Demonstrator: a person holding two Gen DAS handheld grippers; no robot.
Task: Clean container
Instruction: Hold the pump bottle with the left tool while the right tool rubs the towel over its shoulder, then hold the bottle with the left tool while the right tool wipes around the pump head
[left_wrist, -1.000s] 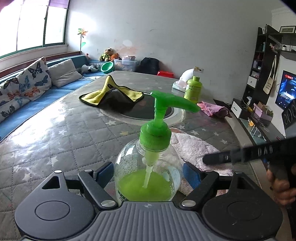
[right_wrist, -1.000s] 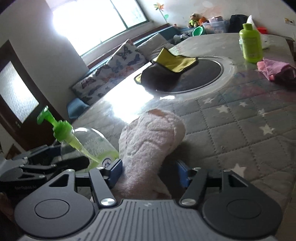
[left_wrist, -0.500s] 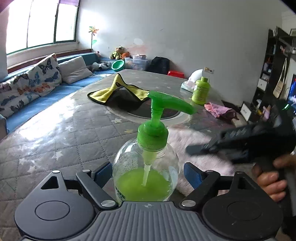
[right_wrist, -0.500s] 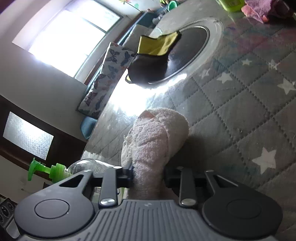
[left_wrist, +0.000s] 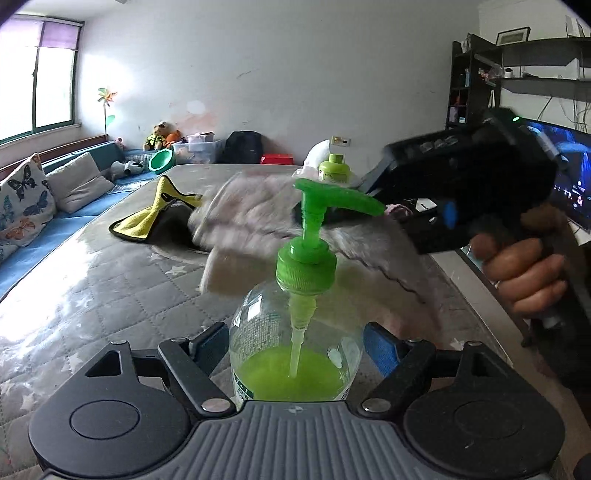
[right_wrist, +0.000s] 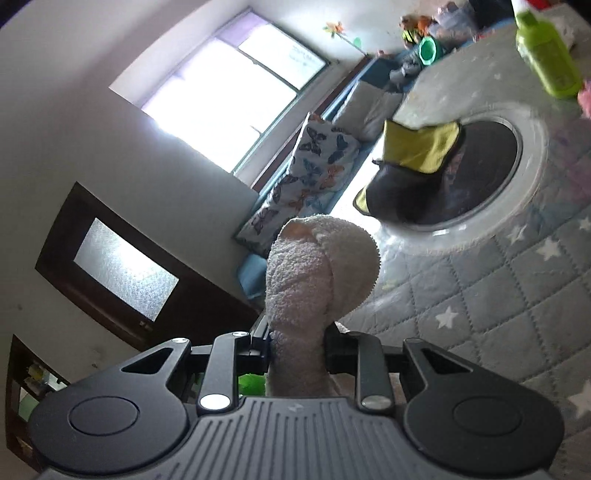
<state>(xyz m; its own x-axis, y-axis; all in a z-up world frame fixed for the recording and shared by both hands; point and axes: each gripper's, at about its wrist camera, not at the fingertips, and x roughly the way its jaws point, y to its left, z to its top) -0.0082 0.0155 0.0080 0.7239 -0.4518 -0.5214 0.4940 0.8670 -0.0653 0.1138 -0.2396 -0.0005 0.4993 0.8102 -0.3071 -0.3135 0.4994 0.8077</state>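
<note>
A clear round pump bottle (left_wrist: 295, 354) with green liquid and a green pump head (left_wrist: 325, 201) sits between the blue pads of my left gripper (left_wrist: 295, 338), which is shut on it and holds it upright. My right gripper (right_wrist: 297, 350) is shut on a pale pink fluffy towel (right_wrist: 317, 280). In the left wrist view the towel (left_wrist: 258, 218) hangs blurred in the air just behind the pump head, with the right gripper's black body (left_wrist: 480, 192) to the right of it. A bit of the green pump (right_wrist: 251, 382) shows under the right gripper.
A quilted grey star-pattern cover lies on the table (left_wrist: 110, 288). A yellow cloth (left_wrist: 155, 218) lies on a dark round inset (right_wrist: 476, 181). A small green bottle (left_wrist: 334, 171) and a pink cloth stand at the far side. A sofa with cushions (left_wrist: 22, 206) runs along the left.
My right gripper closed on the towel, lifted it off the table and swung it up behind the pump head. My left gripper still holds the bottle, raised slightly.
</note>
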